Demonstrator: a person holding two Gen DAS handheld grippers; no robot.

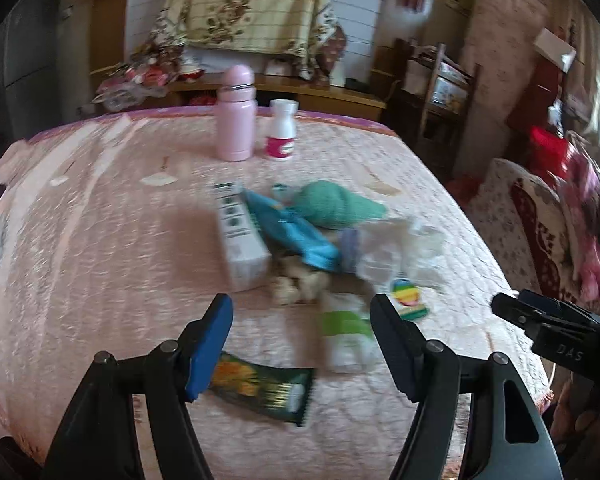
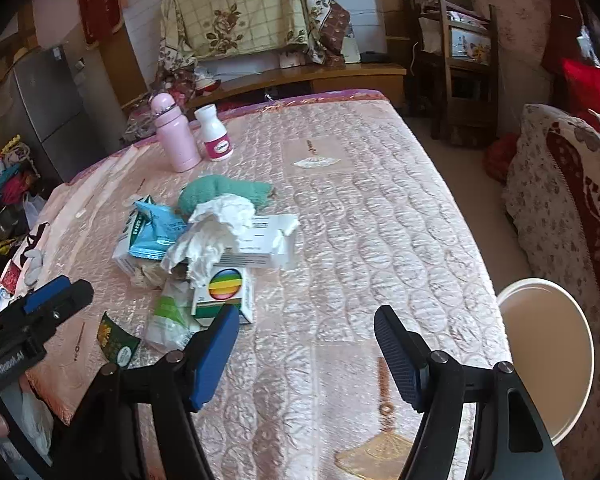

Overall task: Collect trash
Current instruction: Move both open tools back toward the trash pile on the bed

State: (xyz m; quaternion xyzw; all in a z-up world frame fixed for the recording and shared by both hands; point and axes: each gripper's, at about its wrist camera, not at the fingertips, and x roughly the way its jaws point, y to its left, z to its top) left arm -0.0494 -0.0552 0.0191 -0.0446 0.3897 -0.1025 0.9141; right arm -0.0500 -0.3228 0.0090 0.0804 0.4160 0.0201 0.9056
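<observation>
Right wrist: white bin (image 2: 548,356) beside bed | left wrist: unseen

Both wrist cameras look forward and down over a pink-quilted bed (image 1: 100,240). The left view sits near the litter pile (image 1: 300,248), straight ahead of its jaws. The right view sees the same pile (image 2: 212,248) left of its jaws, and the pink bottle (image 2: 174,136) beyond.

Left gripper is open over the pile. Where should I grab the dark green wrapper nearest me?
Take the dark green wrapper across its narrow width near the middle, coming straight down. It lies flat on the pink bedspread, apart from the pile, long axis running left to right just ahead of the left gripper, so a pinch across it should lift cleanly.
</observation>
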